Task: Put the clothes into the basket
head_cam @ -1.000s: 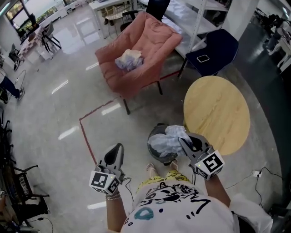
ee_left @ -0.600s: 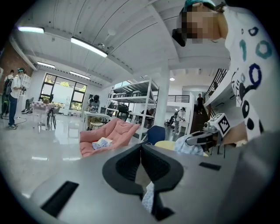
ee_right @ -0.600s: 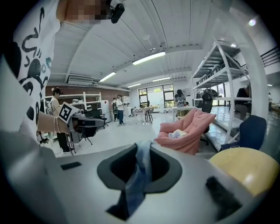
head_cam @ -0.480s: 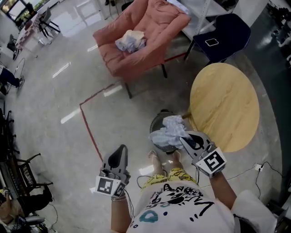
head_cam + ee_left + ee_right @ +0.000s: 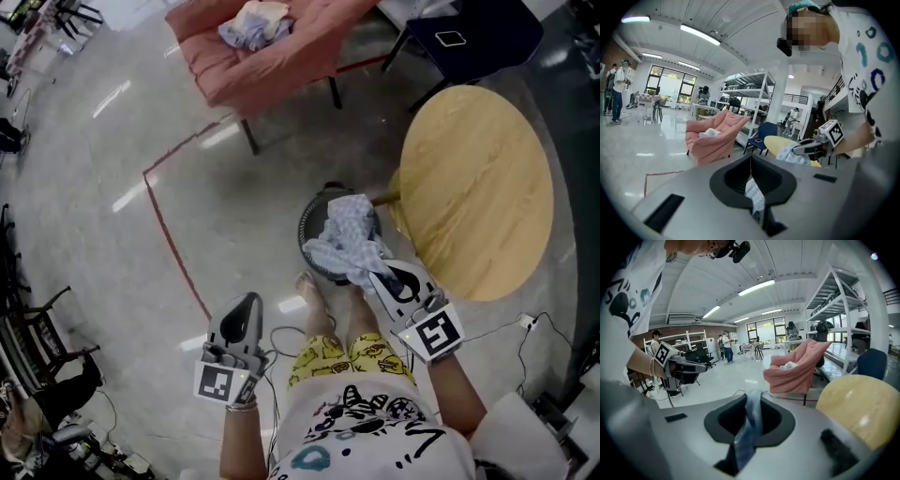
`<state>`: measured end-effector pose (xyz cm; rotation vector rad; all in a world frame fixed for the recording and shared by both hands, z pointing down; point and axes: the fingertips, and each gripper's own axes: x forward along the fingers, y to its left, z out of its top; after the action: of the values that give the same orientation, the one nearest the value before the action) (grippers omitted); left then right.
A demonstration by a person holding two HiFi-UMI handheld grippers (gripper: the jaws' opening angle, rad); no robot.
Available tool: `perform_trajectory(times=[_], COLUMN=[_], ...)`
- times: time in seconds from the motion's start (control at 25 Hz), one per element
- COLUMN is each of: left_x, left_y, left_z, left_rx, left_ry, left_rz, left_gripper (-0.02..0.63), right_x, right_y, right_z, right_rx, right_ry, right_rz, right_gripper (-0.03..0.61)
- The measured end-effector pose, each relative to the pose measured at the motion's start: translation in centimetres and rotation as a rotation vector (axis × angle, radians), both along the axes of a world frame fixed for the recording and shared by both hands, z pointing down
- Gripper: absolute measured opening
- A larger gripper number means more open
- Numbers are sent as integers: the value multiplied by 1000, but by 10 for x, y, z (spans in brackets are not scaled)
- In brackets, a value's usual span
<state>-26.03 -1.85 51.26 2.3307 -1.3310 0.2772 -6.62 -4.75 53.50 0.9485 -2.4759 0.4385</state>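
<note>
A dark round basket [image 5: 314, 217] stands on the floor beside the table. A pale blue-and-white garment [image 5: 347, 234] droops over and into it, pinched in my right gripper [image 5: 373, 270], which is shut on one end. In the right gripper view the blue cloth [image 5: 750, 420] runs through the closed jaws. My left gripper [image 5: 247, 302] hangs to the left of the basket, shut, with nothing dangling from it. In the left gripper view a pale patterned scrap [image 5: 754, 197] shows in the slit; what it is I cannot tell. More clothes [image 5: 251, 22] lie on the pink armchair [image 5: 281, 61].
A round wooden table [image 5: 478, 187] stands right of the basket. A blue chair [image 5: 469, 33] is at the far right. A red tape line [image 5: 164, 234] marks the floor. The person's feet [image 5: 319, 300] are just in front of the basket. Black chairs [image 5: 42, 352] are at left.
Both grippers have sunk toward the floor. The garment, held above the basket before, now sags down into it. The left gripper stays shut.
</note>
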Motion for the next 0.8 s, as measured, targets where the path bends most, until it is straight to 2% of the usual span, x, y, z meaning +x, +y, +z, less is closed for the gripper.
perform_trajectory(times=[0.12,0.4,0.8], left_x=[6,24,43], left_y=[3,10,21], left_z=[17,54,91], left_rx=[-14,-72,-139], left_ry=[3,29,42], left_rz=[-7,7,-29], left_gripper=[15,14,15], right_x=[3,14,28], right_y=[9,15,32], right_z=[26,72,131], right_rx=[-59,-156,-259], right_ry=[43,58,117], right_rz=[-9,-2,30], right_gripper=[57,57,57])
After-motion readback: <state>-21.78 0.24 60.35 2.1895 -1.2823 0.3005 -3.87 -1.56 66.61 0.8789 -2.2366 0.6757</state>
